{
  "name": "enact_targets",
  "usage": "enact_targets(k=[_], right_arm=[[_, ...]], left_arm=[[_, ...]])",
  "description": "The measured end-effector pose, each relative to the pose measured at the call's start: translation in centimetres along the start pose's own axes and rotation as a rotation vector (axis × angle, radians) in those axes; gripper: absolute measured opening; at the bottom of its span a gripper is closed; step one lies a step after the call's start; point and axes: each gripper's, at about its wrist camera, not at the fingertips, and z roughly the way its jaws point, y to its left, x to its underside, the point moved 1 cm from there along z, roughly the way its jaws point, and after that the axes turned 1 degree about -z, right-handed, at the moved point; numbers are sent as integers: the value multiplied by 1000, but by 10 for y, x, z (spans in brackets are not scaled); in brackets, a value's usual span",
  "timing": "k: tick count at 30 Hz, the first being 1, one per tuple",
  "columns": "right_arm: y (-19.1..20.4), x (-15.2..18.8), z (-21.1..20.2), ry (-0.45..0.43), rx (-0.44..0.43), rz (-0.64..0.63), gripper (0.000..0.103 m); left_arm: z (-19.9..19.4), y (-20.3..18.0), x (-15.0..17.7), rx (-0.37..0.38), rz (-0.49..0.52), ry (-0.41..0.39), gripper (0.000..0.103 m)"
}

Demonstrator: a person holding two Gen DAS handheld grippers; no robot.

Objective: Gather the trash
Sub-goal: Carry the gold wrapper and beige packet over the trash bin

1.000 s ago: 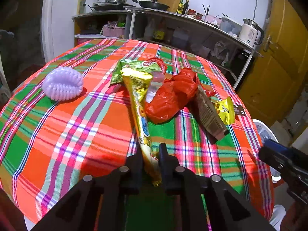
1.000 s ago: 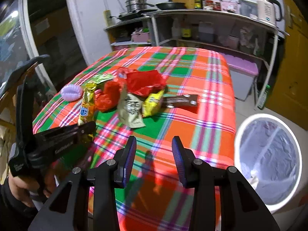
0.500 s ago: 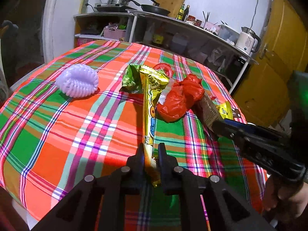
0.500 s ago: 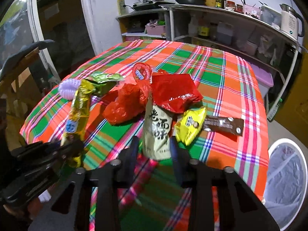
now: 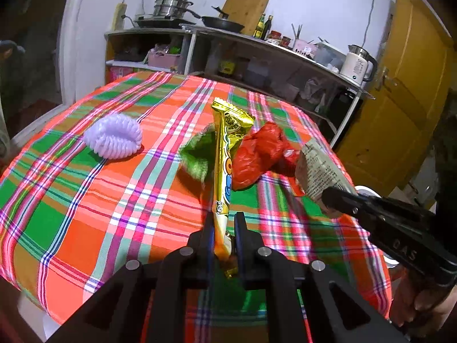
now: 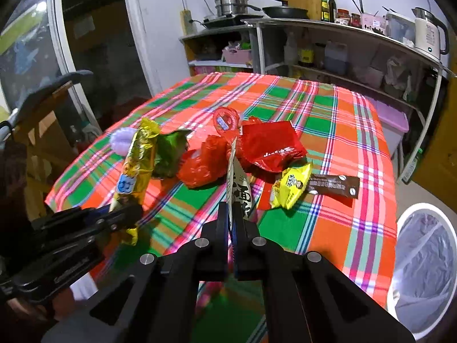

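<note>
Jaws: left gripper (image 5: 224,228) clenches the gold wrapper (image 5: 227,154); right gripper (image 6: 232,223) pinches the beige packet (image 6: 238,188). Both lift above the plaid tablecloth (image 6: 322,131); lined bin (image 6: 425,260) stands beside, kitchen shelves (image 6: 342,45) behind.

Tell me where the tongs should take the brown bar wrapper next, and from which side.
Probably at the near long edge of the brown bar wrapper, coming from the table's front edge. It lies flat and stretched sideways on the tablecloth, with its right end clear. Its left end touches the yellow packet, so grip toward the free right half, where the thin film can be pinched alone.
</note>
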Motion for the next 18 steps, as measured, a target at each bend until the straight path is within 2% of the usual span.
enact_targets(k=[6,18], right_arm=[[-9,10,-29,-36,14,35,2],[-44,27,-83,-109,100,113,2]], left_arm=[[-14,-21,1,32,39,-16,12],[-22,-81,2,127,166,-15,12]])
